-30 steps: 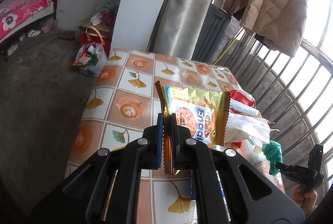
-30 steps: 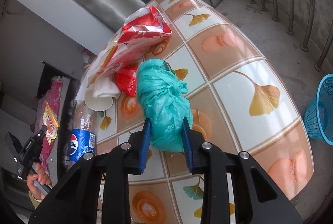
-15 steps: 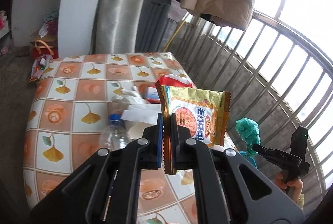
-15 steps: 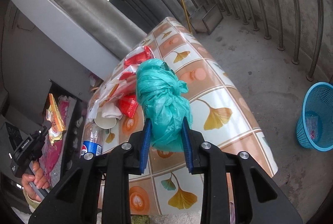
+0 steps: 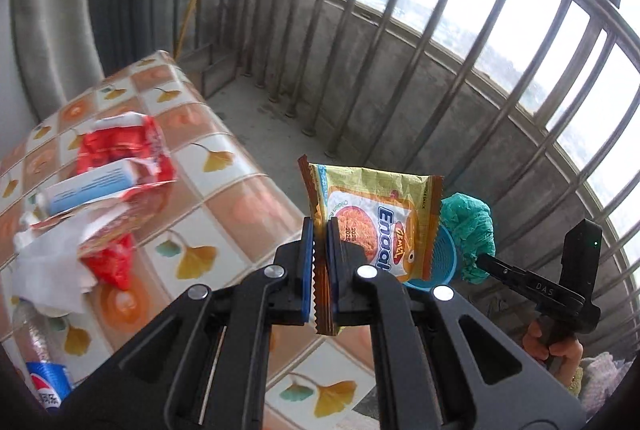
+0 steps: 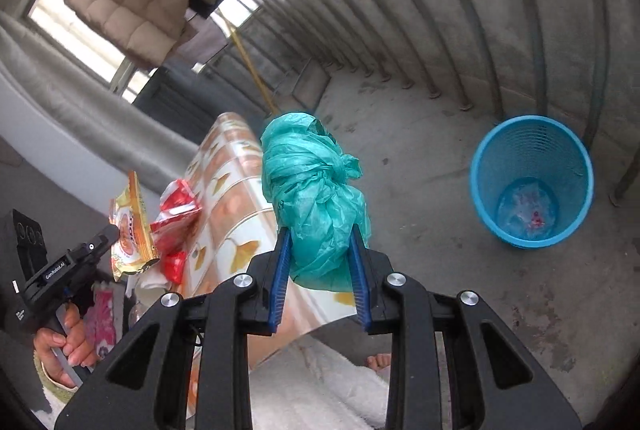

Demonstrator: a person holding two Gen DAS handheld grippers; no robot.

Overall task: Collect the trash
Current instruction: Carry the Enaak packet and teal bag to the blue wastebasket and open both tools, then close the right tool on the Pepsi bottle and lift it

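The left gripper (image 5: 320,262) pinches one crinkled yellow noodle packet (image 5: 372,226) by its serrated edge, upright in the air beyond the table (image 5: 224,206) edge. The right gripper (image 6: 322,270) clamps one knotted teal plastic bag (image 6: 312,198), raised above the floor. One blue mesh bin (image 6: 532,182) stands far right; two red wrappers (image 5: 120,150) lie on the table.

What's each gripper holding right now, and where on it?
The left gripper pinches the yellow noodle packet by its serrated side edge. The right gripper clamps the knotted teal plastic bag across its lower bulk.
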